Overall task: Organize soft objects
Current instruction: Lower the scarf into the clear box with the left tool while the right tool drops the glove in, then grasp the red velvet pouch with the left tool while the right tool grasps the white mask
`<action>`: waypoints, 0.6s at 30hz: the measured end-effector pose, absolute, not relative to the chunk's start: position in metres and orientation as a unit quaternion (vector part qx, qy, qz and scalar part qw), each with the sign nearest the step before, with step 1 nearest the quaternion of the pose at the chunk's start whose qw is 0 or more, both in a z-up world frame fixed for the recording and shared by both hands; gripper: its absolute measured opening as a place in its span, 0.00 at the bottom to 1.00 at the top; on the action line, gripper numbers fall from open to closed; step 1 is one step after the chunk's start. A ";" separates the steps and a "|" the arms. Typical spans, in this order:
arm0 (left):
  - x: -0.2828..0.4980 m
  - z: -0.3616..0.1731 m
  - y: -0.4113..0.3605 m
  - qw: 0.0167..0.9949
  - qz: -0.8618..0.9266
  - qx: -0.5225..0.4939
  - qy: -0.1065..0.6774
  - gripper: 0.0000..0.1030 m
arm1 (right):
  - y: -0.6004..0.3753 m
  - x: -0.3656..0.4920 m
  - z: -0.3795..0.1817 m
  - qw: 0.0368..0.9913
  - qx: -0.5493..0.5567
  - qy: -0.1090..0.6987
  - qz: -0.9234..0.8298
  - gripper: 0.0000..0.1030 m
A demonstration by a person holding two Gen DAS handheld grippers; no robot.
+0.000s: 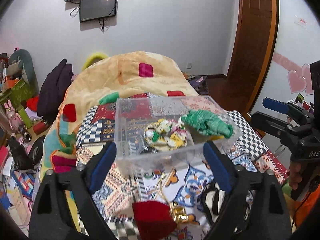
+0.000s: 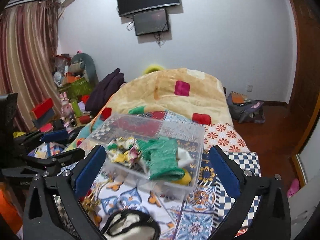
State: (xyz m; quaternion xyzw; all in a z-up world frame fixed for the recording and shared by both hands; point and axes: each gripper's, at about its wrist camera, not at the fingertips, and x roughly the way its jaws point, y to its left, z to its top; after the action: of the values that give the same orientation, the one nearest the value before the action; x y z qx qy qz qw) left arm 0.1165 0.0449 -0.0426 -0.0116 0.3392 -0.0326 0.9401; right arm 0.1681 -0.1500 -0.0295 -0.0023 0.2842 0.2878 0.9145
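A clear plastic box (image 1: 128, 128) (image 2: 197, 140) stands on the patterned bedsheet. In it lie a green knitted piece (image 1: 206, 123) (image 2: 162, 160) and a floral fabric piece (image 1: 166, 137) (image 2: 122, 152). A red soft item (image 1: 152, 218) with a gold trinket (image 1: 179, 214) lies on the sheet in front of the box. A white, black-edged soft item (image 2: 126, 226) (image 1: 212, 202) lies beside it. My left gripper (image 1: 160, 160) is open and empty just before the box. My right gripper (image 2: 158, 172) is open and empty before the box; it also shows in the left wrist view (image 1: 280, 118).
A beige blanket (image 1: 130, 76) (image 2: 180, 94) with coloured squares is heaped behind the box. Cluttered boxes and toys (image 2: 68, 92) stand at the left by the curtain. A bag (image 2: 246, 108) lies on the wooden floor at the right. Two screens (image 2: 148, 4) hang on the wall.
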 end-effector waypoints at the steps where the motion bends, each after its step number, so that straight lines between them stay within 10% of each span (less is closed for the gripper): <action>1: 0.113 -0.045 0.047 0.938 -0.034 -0.014 0.344 0.88 | -0.149 0.166 -0.032 0.913 -0.006 0.287 0.290 1.00; 18: 0.087 -0.126 0.053 0.888 -0.048 -0.016 0.457 0.88 | -0.112 0.146 -0.124 0.842 -0.104 0.415 0.328 1.00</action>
State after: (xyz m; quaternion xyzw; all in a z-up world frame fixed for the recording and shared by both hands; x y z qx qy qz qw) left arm 0.0874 0.0531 -0.1262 -0.0162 0.4570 -0.0477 0.8881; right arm 0.1457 -0.1117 -0.1239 -0.1036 0.4152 0.3282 0.8421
